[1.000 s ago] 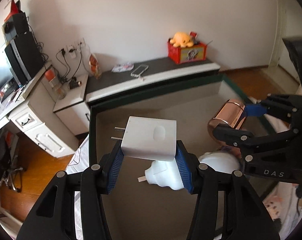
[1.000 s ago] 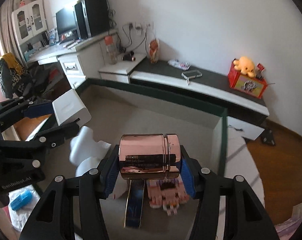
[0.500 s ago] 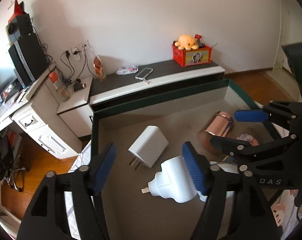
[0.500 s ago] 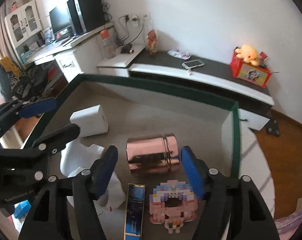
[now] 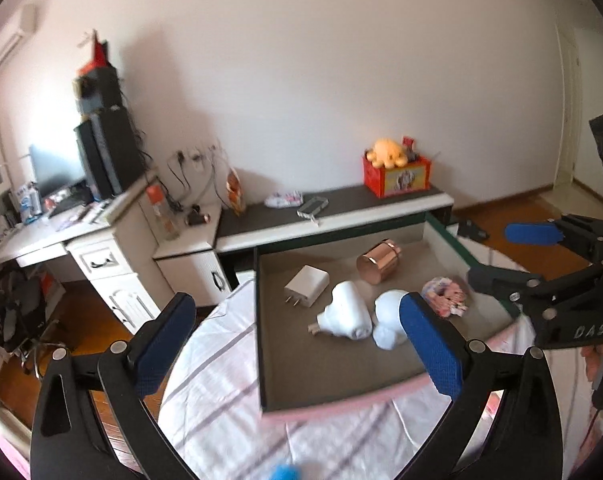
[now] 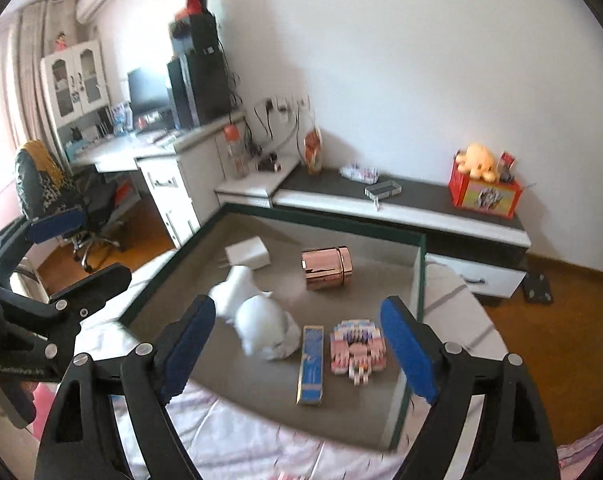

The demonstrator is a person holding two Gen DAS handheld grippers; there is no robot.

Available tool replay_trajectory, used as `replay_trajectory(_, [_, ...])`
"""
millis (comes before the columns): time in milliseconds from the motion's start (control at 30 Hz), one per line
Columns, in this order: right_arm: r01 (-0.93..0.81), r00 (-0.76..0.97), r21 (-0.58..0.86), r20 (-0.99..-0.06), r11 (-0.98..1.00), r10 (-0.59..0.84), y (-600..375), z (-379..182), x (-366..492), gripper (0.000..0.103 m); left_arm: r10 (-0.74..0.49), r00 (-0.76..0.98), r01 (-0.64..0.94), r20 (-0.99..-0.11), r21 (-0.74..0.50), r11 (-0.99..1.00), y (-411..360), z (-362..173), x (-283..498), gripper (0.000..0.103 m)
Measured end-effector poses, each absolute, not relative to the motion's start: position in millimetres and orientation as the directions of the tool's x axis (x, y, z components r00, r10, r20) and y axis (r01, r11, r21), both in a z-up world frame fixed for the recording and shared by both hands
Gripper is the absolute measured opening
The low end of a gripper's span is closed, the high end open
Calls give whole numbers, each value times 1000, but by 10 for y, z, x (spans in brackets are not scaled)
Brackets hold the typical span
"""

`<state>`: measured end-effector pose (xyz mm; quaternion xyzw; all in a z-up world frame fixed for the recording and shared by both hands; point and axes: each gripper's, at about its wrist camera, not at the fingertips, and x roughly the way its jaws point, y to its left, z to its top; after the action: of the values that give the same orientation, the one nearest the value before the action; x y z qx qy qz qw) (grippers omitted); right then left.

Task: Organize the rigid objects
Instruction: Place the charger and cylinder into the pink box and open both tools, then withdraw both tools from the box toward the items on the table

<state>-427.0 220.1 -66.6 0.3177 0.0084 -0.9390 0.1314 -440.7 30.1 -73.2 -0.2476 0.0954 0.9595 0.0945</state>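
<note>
A green-rimmed tray [image 5: 341, 376] [image 6: 420, 276] with a grey floor lies on a striped bedsheet. Inside it lie a white square charger [image 5: 307, 285] [image 6: 248, 253], a copper-coloured cylinder [image 5: 378, 266] [image 6: 326, 268], two white rounded plugs [image 5: 347, 316] [image 6: 261, 320], a pink block figure [image 5: 445, 296] [image 6: 357, 350] and a blue and gold slim box [image 6: 311, 364]. My left gripper [image 5: 297, 344] hovers above the tray's near side, jaws opening wide, nothing between them. My right gripper [image 6: 297, 344] also hangs above the tray, jaws opening, holding nothing.
Behind the tray runs a low dark-topped cabinet [image 5: 341, 208] with a red box and a yellow plush [image 5: 389, 154] on it. A white desk [image 5: 81, 240] with a monitor stands left. The wooden floor [image 6: 561, 300] lies to the right. A blue object [image 5: 285, 472] lies blurred on the sheet.
The left gripper let go of the white charger and the right let go of the copper cylinder; both now lie in the tray. Both grippers opened wide and pulled back and up.
</note>
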Motion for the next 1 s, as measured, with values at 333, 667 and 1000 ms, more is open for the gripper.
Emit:
replay_trajectory(333, [242, -858, -5, -469, -970, -211, 2127, -423, -2980, 103, 137, -913, -207, -383, 148, -967, 78, -538, -3104, 103])
replay_trajectory(667, [143, -920, -16, -371, -990, -127, 2105, -335, -2068, 103, 84, -939, -133, -333, 127, -983, -96, -533, -2194, 103])
replay_trajectory(1000, [132, -929, -3, -349, -991, -122, 2060, -326, -1721, 103, 84, -959, -124, -272, 132, -983, -207, -434, -1683, 103])
